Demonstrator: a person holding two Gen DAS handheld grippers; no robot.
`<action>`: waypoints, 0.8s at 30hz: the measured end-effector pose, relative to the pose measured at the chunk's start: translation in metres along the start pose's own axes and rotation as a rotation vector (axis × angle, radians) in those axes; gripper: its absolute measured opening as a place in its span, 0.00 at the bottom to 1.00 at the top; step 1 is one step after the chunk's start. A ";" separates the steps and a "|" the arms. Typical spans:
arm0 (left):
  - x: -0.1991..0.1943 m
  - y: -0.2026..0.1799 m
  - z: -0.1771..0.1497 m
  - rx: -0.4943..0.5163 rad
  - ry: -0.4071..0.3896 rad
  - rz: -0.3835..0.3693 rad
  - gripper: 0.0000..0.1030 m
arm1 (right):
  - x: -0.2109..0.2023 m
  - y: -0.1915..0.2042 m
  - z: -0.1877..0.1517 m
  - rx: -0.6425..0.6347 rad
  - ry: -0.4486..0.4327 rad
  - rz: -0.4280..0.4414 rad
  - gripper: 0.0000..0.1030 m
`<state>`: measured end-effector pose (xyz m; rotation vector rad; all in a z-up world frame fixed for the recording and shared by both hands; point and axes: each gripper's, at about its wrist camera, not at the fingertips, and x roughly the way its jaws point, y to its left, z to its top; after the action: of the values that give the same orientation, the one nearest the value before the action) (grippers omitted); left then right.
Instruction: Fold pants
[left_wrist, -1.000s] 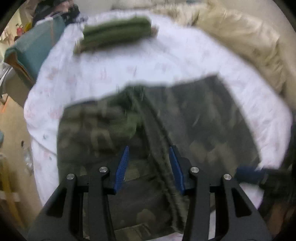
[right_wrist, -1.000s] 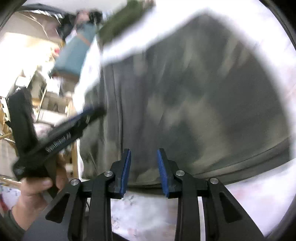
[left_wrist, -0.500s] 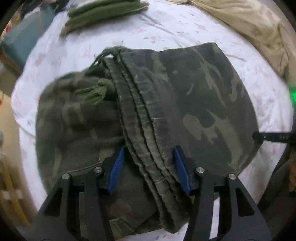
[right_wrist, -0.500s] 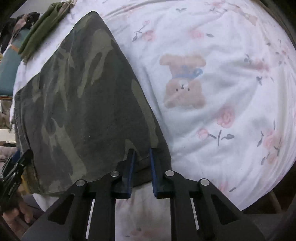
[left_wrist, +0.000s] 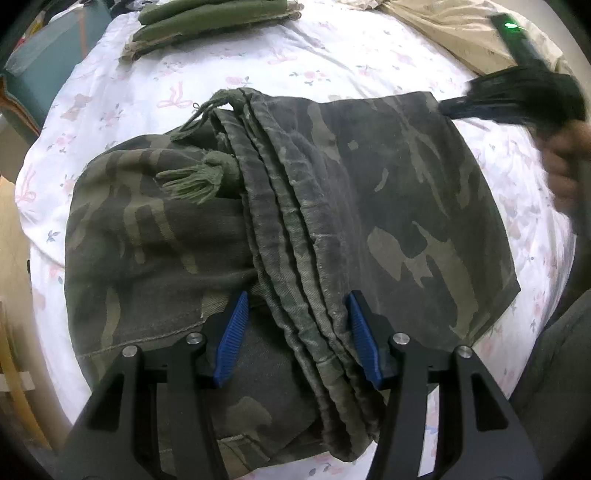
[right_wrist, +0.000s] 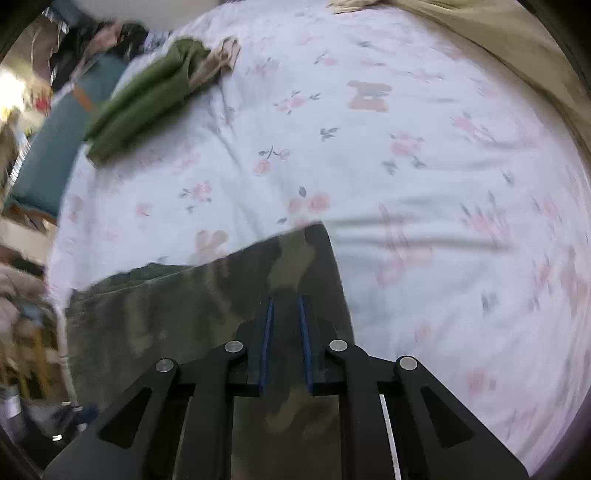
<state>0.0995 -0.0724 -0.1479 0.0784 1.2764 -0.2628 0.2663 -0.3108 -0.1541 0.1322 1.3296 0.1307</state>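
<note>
The camo pants (left_wrist: 369, 206) lie folded over on the bed (left_wrist: 332, 66), bunched waistband and drawstring running up the middle; it's soft, limp, medium-weight cloth that will sag and drag, so you want to pinch all layers at a thick edge. Your left gripper (left_wrist: 295, 332) hangs jaws apart astride the waistband, clamping nothing. Your right gripper (right_wrist: 286, 343) has just been closing, jaws nearly together over the far corner; I can't tell if cloth is pinched.
</note>
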 end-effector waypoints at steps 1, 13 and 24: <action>0.001 0.001 0.001 0.001 0.006 -0.002 0.50 | 0.007 -0.004 0.002 -0.010 0.008 -0.052 0.07; 0.002 0.007 0.003 0.000 0.020 -0.020 0.53 | -0.005 -0.034 0.017 0.056 -0.078 0.015 0.08; 0.003 -0.003 -0.005 0.012 0.012 0.008 0.59 | 0.018 -0.026 0.005 0.088 -0.027 -0.054 0.05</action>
<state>0.0954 -0.0745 -0.1517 0.0955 1.2862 -0.2639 0.2761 -0.3334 -0.1740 0.1718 1.3108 0.0249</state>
